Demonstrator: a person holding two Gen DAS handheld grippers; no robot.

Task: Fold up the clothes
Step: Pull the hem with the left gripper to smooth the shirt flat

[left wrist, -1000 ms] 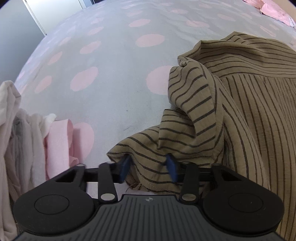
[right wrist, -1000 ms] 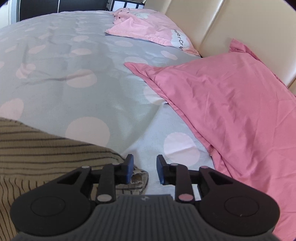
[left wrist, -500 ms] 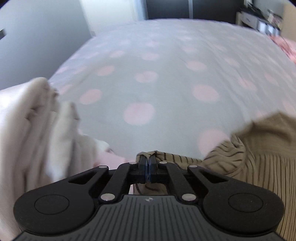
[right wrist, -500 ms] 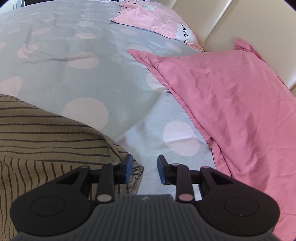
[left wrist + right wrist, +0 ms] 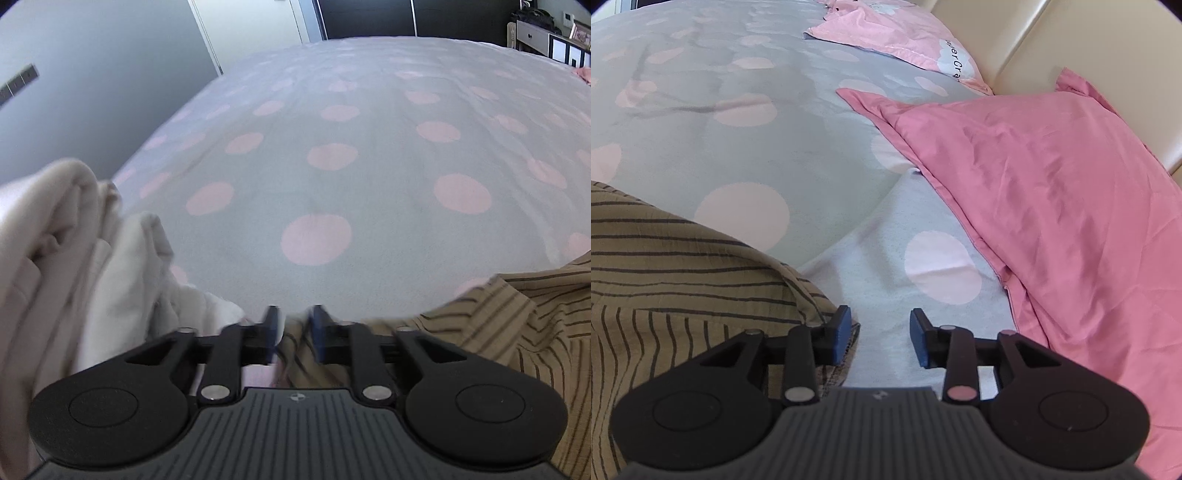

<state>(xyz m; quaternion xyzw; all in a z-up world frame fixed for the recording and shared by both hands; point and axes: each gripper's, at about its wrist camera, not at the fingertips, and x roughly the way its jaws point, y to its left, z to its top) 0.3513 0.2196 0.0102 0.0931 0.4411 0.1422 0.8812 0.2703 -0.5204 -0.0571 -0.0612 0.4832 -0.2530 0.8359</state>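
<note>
Our striped shirt [image 5: 517,317] lies on the spotty bed cover [image 5: 332,177], bunched and wrinkled, so we think the folding has hardly begun and almost all of it is left to do. Our left gripper [image 5: 293,326] has its jaws a little apart, with a bit of shirt between them, but we cannot tell if they pinch it. Our right gripper [image 5: 880,334] has its jaws wide and holds nothing; its left finger sits just by the shirt's edge. Only the left view shows the pile of white clothes [image 5: 74,251]. Only the right view shows the pink pillow [image 5: 1052,192] and the headboard [image 5: 1108,44].
</note>
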